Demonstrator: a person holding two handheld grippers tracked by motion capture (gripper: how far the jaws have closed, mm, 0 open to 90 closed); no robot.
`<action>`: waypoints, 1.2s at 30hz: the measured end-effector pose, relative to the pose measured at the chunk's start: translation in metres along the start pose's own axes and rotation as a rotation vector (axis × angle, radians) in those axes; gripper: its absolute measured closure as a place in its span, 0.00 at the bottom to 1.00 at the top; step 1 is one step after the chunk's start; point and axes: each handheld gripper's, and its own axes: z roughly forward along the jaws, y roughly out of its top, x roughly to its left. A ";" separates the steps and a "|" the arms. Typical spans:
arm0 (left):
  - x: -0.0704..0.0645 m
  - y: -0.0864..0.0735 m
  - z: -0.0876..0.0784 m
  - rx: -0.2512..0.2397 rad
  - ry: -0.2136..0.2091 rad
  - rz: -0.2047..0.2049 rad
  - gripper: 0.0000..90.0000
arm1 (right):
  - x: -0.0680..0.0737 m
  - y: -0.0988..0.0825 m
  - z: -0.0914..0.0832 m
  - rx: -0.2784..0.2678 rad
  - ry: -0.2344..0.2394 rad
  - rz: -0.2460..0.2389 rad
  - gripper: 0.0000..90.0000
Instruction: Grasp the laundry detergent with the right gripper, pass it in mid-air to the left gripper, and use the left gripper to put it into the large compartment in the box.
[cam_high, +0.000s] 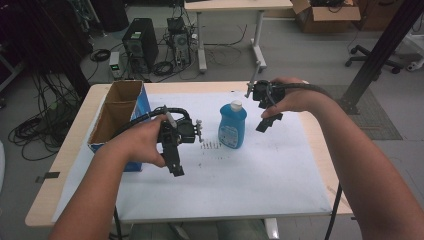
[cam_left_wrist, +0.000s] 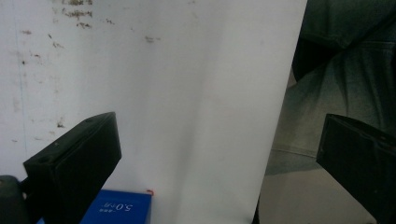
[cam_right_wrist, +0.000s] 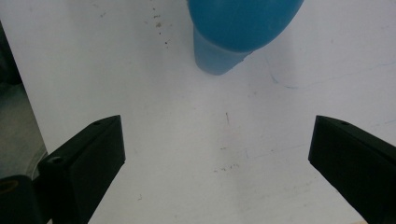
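A: Where does the work stand?

B: Barely begun, I'd judge. The blue bottle (cam_high: 232, 125) stands upright at the middle of the frame on the white sheet (cam_high: 250, 170), untouched.

A: And the tools?

B: The right gripper (cam_high: 264, 122), just right of the bottle, has its jaws wide with nothing between them. The left gripper (cam_high: 175, 162), lower left, is equally wide and empty, beside the cardboard box (cam_high: 117, 112).

A: So what's left?

B: The reach, the grasp and everything after.

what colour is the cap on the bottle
White, on the blue bottle; the cap shows best in the high view.
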 end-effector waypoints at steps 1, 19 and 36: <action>0.000 0.000 -0.001 0.004 0.003 -0.002 0.00 | 0.000 0.000 0.000 0.001 -0.001 0.004 0.04; 0.001 0.003 0.001 0.013 0.004 0.003 0.00 | -0.003 -0.011 0.010 -0.031 0.004 0.025 0.05; -0.004 -0.001 0.002 0.014 0.015 -0.004 0.00 | -0.001 -0.022 0.030 -0.120 -0.001 0.047 0.05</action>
